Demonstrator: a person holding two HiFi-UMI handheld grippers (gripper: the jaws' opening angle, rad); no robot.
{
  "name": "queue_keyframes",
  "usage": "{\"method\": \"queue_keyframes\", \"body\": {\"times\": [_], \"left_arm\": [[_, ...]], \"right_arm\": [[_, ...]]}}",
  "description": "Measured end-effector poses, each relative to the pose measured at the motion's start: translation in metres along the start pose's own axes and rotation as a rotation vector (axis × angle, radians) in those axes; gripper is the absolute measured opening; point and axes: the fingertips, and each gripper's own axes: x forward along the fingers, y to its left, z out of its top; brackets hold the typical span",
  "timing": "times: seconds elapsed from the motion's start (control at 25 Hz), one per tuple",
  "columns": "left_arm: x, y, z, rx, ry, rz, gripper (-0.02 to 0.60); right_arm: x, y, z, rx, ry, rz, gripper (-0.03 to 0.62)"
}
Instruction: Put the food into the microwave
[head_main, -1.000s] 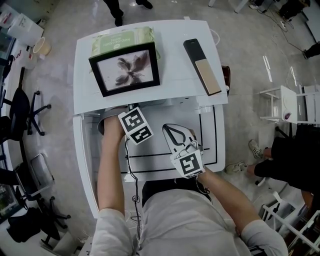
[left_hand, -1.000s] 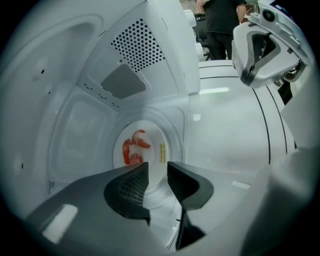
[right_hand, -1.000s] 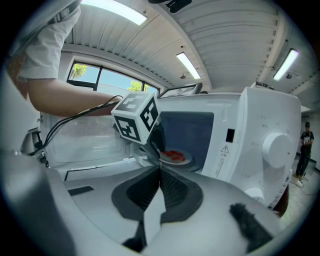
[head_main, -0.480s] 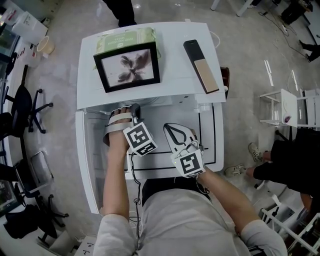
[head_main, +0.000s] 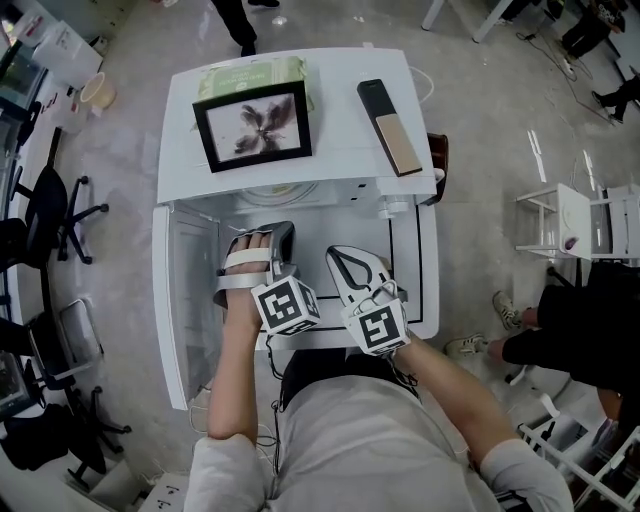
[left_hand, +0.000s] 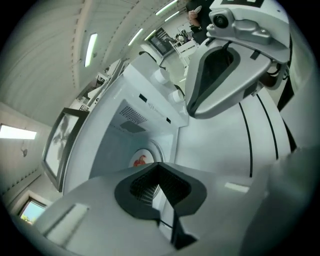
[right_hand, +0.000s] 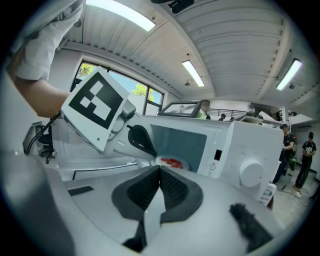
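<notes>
At the left tool (left_hand: 159, 169): jaws pressed together, nothing pinched, aimed down toward the open cavity. Just beside it at 3 o'clock, the right tool (right_hand: 160, 172), likewise closed on nothing. Straight ahead at 12 o'clock, inside the microwave (head_main: 340, 140), the food (left_hand: 140, 161), red, on a white plate (left_hand: 135, 154) on the cavity floor, touched by neither tool. At 9 o'clock of the left tool, the door (head_main: 186, 300), swung wide; under both tools, the white desk (head_main: 421, 290). Judged from this: food in place, only the door left to shut. Likely trouble: catching the plate rim with a closed tip while so near the opening, and so dragging or tipping the food; pushing the door with smooth shut jaws and slipping off its edge; swinging it hard enough to jolt the picture frame (head_main: 252, 127), the green pack (head_main: 250, 72) behind it at 12 o'clock, or the black-and-tan bar (head_main: 390, 125) at 3 o'clock, all loose on the microwave's roof; trapping a tool in the closing gap. As for writing: print on the green pack, too small to read; a warning-triangle label (right_hand: 216, 155) beside the cavity, at 10 o'clock of the knob (right_hand: 251, 172), wording illegible; square black-and-white markers on the tool cubes, no letters; no brand name made out anywhere.
</notes>
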Motion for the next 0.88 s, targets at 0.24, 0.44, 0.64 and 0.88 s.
{"method": "queue_keyframes", "body": {"times": [0.24,0.44,0.64,0.88], "left_arm": [[-0.034,-0.015,0.020,-0.088,-0.075,0.042,0.008],[-0.067,-0.028,0.041,-0.305,-0.217,0.080,0.008],[-0.091,-0.044,0.054,-0.624,-0.370,0.059,0.008],[-0.114,-0.060,0.058,-0.890,-0.430,0.080,0.008]], "right_arm": [[-0.020,0.002,0.008,-0.046,-0.002,0.002,0.009],[-0.042,0.004,0.013,-0.052,-0.007,-0.007,0.009],[-0.062,0.007,0.015,-0.040,-0.027,-0.010,0.011],[-0.078,0.013,0.019,-0.028,-0.040,0.002,0.009]]}}
